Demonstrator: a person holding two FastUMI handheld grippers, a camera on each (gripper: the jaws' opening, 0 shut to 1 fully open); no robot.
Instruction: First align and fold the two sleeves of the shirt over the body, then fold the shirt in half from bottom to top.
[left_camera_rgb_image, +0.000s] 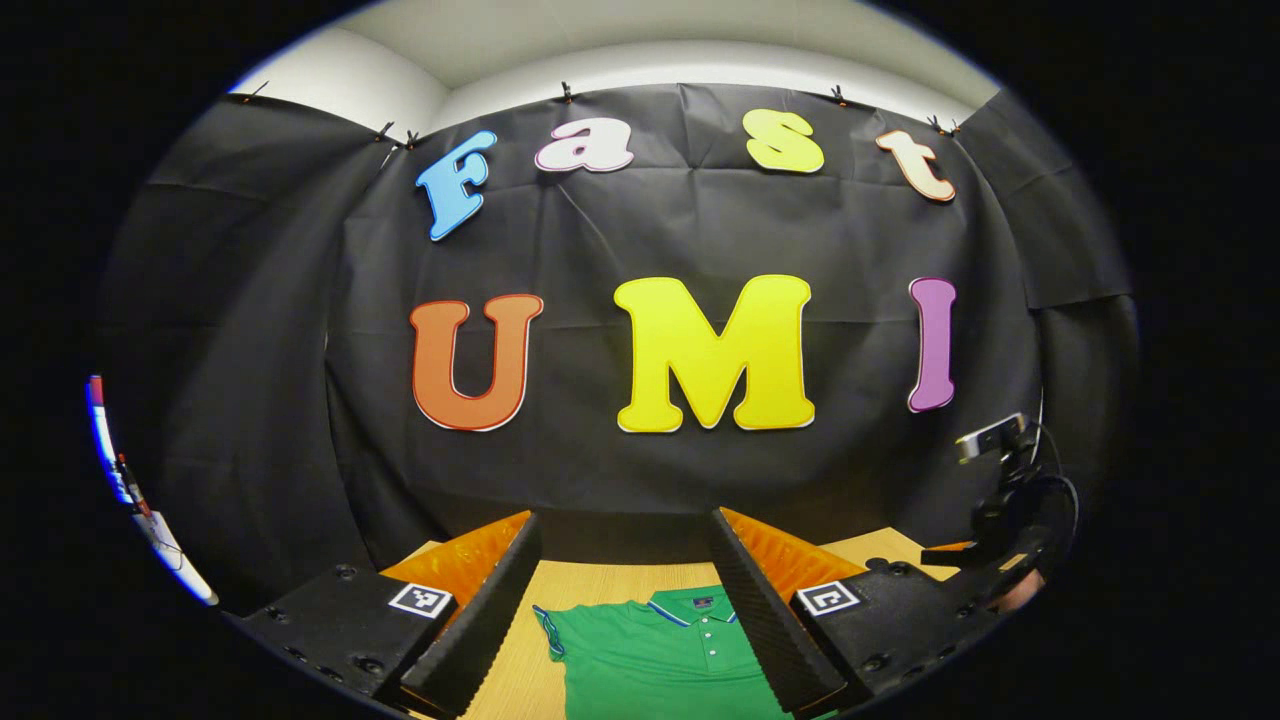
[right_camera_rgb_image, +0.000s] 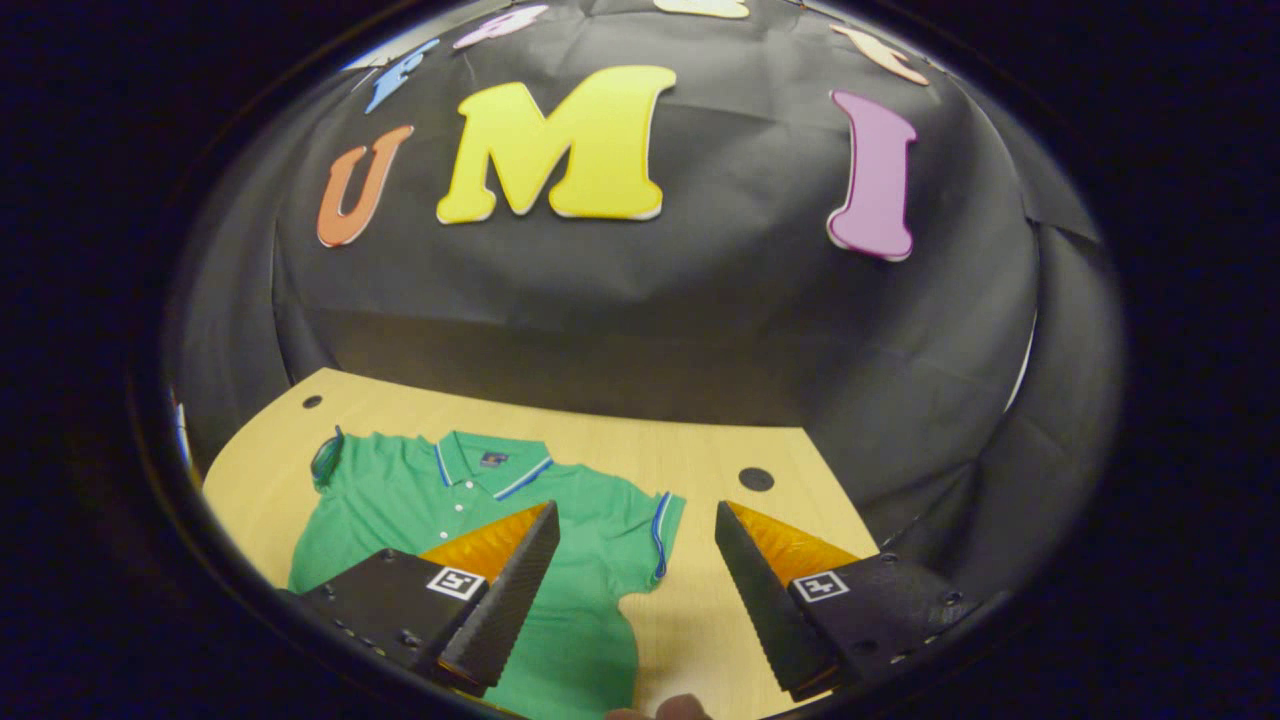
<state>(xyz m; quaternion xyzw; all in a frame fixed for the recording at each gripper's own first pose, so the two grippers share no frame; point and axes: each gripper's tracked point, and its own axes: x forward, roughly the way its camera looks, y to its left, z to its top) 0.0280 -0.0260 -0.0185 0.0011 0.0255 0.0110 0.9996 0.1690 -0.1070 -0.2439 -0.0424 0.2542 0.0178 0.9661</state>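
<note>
A green polo shirt (right_camera_rgb_image: 430, 495) with a blue-trimmed collar lies flat and face up on the wooden table (right_camera_rgb_image: 690, 450), both short sleeves spread out. In the right gripper view, my right gripper (right_camera_rgb_image: 635, 520) hovers open above the shirt's near sleeve (right_camera_rgb_image: 650, 530), with nothing between its fingers. The far sleeve (right_camera_rgb_image: 326, 458) lies at the left. In the left gripper view, my left gripper (left_camera_rgb_image: 625, 525) is open and held above the table, and the shirt's collar and chest (left_camera_rgb_image: 660, 645) show between its fingers, well below them.
The table (left_camera_rgb_image: 600, 580) has two round cable holes (right_camera_rgb_image: 756, 478) (right_camera_rgb_image: 312, 401) near its back edge. A black camera rig with cables (left_camera_rgb_image: 1010, 500) stands at the right in the left gripper view. A fingertip (right_camera_rgb_image: 680, 706) shows at the bottom edge.
</note>
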